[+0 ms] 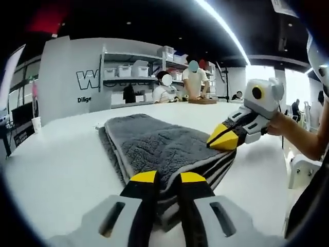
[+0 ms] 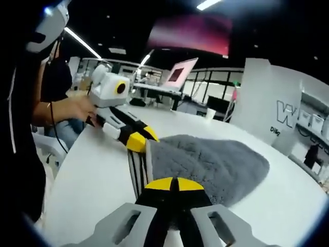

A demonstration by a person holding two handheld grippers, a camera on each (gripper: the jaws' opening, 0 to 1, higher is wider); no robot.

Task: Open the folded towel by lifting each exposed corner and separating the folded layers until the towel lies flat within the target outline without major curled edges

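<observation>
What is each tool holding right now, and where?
The right tool looks shut on a top-layer corner of the towel. The left tool is open, jaws either side of the folded edge, gripping nothing yet.

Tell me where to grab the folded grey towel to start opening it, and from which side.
Take the top layer of the grey towel at its near corner, where the stacked fold edges are exposed, probably coming in low from the open-edge side. The left tool already sits at that edge; the right tool is at the neighbouring corner.
</observation>
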